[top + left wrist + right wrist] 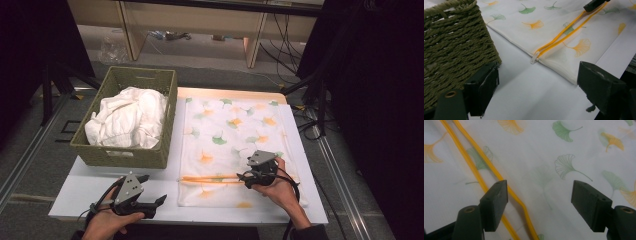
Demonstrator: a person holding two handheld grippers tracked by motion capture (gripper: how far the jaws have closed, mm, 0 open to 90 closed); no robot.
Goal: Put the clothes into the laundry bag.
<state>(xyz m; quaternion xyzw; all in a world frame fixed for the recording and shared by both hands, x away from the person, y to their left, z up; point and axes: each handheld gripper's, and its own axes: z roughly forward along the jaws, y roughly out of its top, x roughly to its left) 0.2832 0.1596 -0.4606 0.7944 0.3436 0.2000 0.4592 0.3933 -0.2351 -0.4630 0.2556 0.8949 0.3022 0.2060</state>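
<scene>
Two orange zip lines (pixel 474 167) – leaf-print cloth bag (pixel 225 130), no legible writing

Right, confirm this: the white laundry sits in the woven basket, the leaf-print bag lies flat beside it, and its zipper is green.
Not quite. The zipper is orange-yellow, as the left gripper view shows; only some printed leaves are green. The rest holds: the white laundry sits in the woven basket, and the leaf-print bag lies flat beside it.

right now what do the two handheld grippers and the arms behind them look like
Both the left tongs and the right tongs are black, each topped by a grey three-cornered plate dotted with small holes. Their jaws are blocky and dark, with brass-coloured eyelets near the base. Black cables trail back from each. A dark sleeve covers the right forearm.
</scene>
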